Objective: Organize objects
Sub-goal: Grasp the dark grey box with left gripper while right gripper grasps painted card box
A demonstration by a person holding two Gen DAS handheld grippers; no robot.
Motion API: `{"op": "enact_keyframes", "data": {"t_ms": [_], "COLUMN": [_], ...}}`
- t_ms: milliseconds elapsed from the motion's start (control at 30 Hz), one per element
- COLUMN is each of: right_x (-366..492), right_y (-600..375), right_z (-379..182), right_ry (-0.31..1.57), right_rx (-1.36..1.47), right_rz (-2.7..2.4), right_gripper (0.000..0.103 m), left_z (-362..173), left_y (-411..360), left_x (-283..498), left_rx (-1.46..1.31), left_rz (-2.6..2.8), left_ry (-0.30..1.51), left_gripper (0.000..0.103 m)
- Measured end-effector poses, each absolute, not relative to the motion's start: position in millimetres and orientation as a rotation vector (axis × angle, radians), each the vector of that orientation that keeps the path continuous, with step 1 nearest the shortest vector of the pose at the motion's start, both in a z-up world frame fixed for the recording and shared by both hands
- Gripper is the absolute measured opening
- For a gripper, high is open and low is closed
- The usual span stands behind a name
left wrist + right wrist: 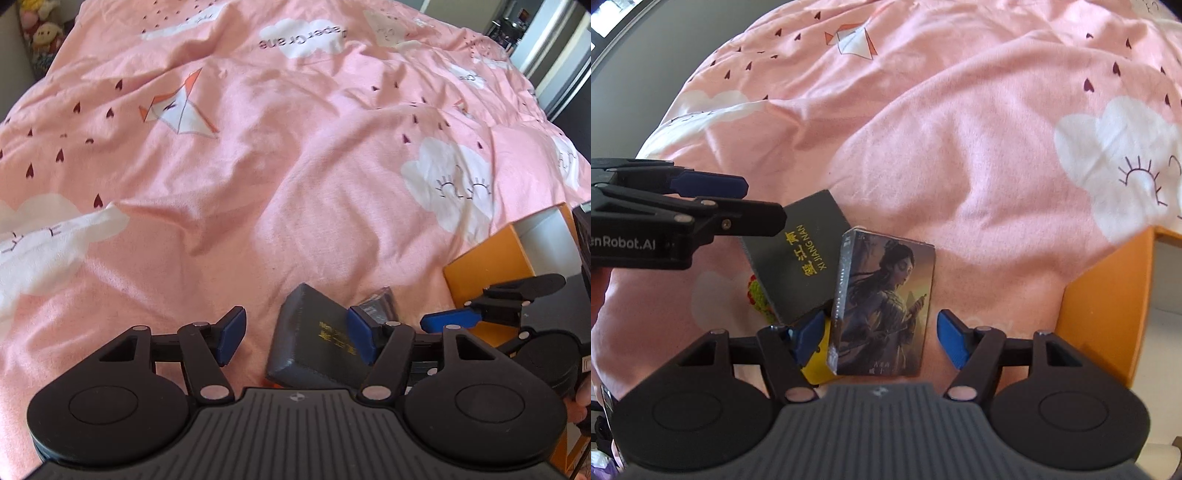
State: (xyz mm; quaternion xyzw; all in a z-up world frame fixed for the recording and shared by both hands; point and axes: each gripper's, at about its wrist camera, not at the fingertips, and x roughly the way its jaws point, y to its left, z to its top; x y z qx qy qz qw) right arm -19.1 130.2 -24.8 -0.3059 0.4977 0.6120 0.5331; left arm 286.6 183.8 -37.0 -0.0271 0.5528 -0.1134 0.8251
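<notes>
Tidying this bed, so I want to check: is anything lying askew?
Yes. The dark box lies tilted against the picture box, and a yellow item is wedged half-hidden beneath them on the quilt.

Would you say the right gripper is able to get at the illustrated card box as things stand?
Probably yes. The right gripper is open, with the illustrated card box lying between its fingers on the pink bedspread. The dark box leans against its left side, which may crowd that finger.
</notes>
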Motion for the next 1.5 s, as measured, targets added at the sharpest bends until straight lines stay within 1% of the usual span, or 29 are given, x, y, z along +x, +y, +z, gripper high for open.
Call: {"op": "enact_keyframes", "data": {"t_ms": [167, 300, 333, 400, 433, 500, 567, 700, 867, 1100, 1200, 1300, 1400, 1500], "right_x": [-16, -14, -14, -14, -14, -16, -17, -19, -25, -34, -38, -40, -43, -46], "right_y": [130, 129, 129, 130, 129, 128, 126, 123, 116, 111, 109, 105, 100, 92], "right_z": [-37, -44, -45, -47, -47, -46, -45, -43, -39, -39, -37, -34, -26, -15], "right_ry": [1.244, 1.265, 1.270, 1.282, 1.283, 1.273, 1.263, 1.246, 1.212, 1.139, 1.107, 1.078, 1.046, 1.006], "right_rx": [-0.731, -0.741, -0.741, -0.739, -0.741, -0.749, -0.758, -0.773, -0.800, -0.854, -0.873, -0.885, -0.882, -0.872], "right_rz": [1.449, 1.449, 1.452, 1.456, 1.452, 1.451, 1.453, 1.458, 1.467, 1.476, 1.480, 1.487, 1.501, 1.518], "right_gripper": [0.069, 0.069, 0.068, 0.064, 0.064, 0.063, 0.063, 0.063, 0.063, 0.063, 0.063, 0.063, 0.063, 0.063], "left_z": [-60, -72, -75, -79, -81, -84, -84, -78, -68, -71, -73, -70, -62, -51], "left_y": [202, 210, 212, 212, 211, 210, 209, 206, 207, 199, 199, 194, 186, 183], "left_x": [294, 294, 294, 294, 294, 292, 291, 287, 279, 264, 259, 249, 238, 229], "left_rx": [-0.197, -0.284, -0.306, -0.335, -0.347, -0.370, -0.387, -0.389, -0.424, -0.405, -0.419, -0.406, -0.380, -0.360], "left_rz": [-0.246, -0.245, -0.245, -0.251, -0.254, -0.260, -0.262, -0.249, -0.231, -0.220, -0.225, -0.222, -0.229, -0.225], "left_ry": [1.277, 1.316, 1.325, 1.340, 1.350, 1.366, 1.370, 1.383, 1.413, 1.457, 1.466, 1.451, 1.425, 1.397], "left_gripper": [0.073, 0.074, 0.073, 0.073, 0.073, 0.070, 0.064, 0.062, 0.053, 0.054, 0.053, 0.047, 0.038, 0.036]}}
